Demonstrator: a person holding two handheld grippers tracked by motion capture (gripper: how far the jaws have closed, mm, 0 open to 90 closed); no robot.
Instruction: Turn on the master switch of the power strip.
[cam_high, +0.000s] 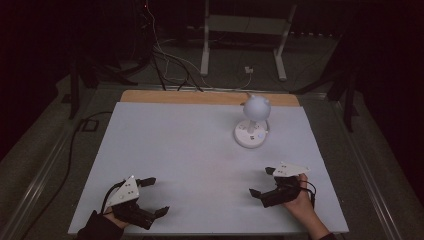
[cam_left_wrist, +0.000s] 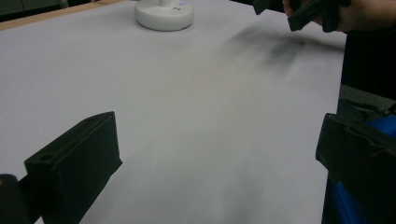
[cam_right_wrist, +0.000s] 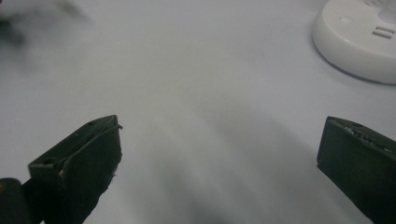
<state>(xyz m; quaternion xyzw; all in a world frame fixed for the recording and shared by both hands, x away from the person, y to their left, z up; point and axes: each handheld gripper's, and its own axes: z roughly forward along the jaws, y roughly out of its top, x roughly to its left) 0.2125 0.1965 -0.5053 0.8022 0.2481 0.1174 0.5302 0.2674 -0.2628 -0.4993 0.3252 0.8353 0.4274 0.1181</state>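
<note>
High view: the small white round-based desk lamp (cam_high: 253, 123) stands far right on the white table (cam_high: 165, 150), well beyond the right gripper (cam_high: 261, 181). Both the right and left gripper (cam_high: 152, 196) hang released, jaws wide apart, near the front edge.

- The mat (cam_high: 200, 165) lies on the table (cam_high: 210, 97); a strip of the table shows behind the mat's far edge.
- The lamp (cam_high: 253, 122) stands on the mat, right of centre, toward the far edge.
- The left gripper (cam_high: 154, 196) is over the mat's near left corner, jaws wide apart.
- The right gripper (cam_high: 262, 182) is over the near right part, jaws apart, nearer than the lamp and apart from it.
- The two grippers are well apart, bare mat between them.
- Cables (cam_high: 170, 65) and a stand (cam_high: 245, 40) are on the floor behind the table.
</note>
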